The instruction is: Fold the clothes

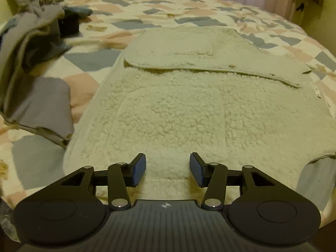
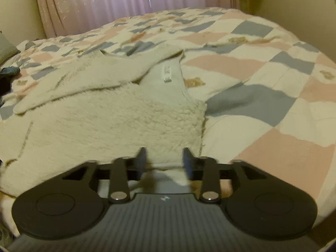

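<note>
A cream fleece garment (image 1: pixel 189 109) lies flat on the bed, with a flap folded across its far part. My left gripper (image 1: pixel 167 170) is open just above the garment's near hem, holding nothing. In the right wrist view the same garment (image 2: pixel 109 121) shows its right side, with a smooth inner panel and a white label (image 2: pixel 167 73). My right gripper (image 2: pixel 164 163) is open over the garment's near right corner, and a bit of fleece edge lies between the blurred fingers.
The bed has a pink, grey and white patchwork quilt (image 2: pixel 262 96). A heap of grey and dark clothes (image 1: pixel 35 48) lies at the left. Pink curtains (image 2: pixel 126 2) hang behind the bed.
</note>
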A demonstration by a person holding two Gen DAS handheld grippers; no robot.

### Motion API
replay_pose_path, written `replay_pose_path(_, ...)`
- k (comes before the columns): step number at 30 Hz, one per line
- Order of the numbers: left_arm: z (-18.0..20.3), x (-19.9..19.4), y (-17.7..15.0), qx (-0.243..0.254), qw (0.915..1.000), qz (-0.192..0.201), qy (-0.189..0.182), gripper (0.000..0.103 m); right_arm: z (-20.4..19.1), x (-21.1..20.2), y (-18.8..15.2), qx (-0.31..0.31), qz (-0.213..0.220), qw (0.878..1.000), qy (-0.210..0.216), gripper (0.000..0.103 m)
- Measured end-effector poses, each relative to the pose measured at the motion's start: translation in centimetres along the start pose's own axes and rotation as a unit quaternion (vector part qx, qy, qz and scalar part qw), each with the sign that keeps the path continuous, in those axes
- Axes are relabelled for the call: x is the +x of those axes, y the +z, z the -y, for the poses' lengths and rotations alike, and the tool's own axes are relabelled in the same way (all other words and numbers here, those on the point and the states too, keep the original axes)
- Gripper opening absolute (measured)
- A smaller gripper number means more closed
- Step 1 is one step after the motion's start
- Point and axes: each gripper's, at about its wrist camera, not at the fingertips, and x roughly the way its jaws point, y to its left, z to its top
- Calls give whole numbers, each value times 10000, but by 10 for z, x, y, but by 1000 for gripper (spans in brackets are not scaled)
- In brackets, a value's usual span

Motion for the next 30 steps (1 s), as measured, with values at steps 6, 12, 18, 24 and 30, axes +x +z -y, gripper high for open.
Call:
replay_pose_path(6,18,-34,-5,-7,9997,232,-18,74,-27,-45,-8,-185,191,9992,313,67)
replay_pose_path(12,27,-62,-22,47,9994,331,-11,83,-43,-84,-21,-352,337,9978,444,83)
replay_pose_path(18,29,-85,-48,34,9991,419,-43,86,-55,-122,-36,-623,572,9959,314,102)
replay_pose_path(24,29,-115,-74,128,9976,682,-24,90,-54,-154,-54,-688,796,9943,179,102)
replay_pose_path(30,28,-141,-93,180,9958,894,-77,93,-45,-178,-68,-576,877,9941,267,102)
